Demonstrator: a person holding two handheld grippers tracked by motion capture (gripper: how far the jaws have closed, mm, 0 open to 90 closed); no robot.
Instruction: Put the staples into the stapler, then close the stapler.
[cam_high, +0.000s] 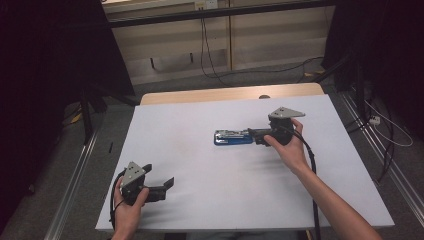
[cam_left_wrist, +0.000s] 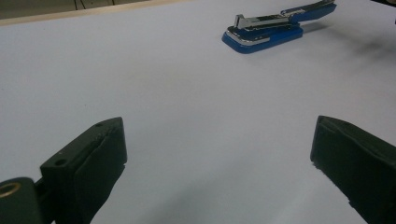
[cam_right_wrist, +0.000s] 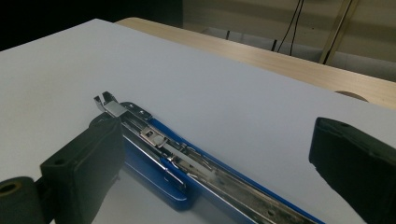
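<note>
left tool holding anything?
No. In the left gripper view the left tool has its jaws wide apart over bare white table, and the blue stapler lies far beyond them.

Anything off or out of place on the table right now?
One oddity: the blue stapler lies opened out, its metal staple channel exposed rather than closed. No spill or visible damage. The right gripper hangs open at the stapler's end; the left gripper is open, well apart, near the table edge.

Only the stapler (cam_high: 233, 137) interrupts the bare white table (cam_high: 200, 165).
</note>
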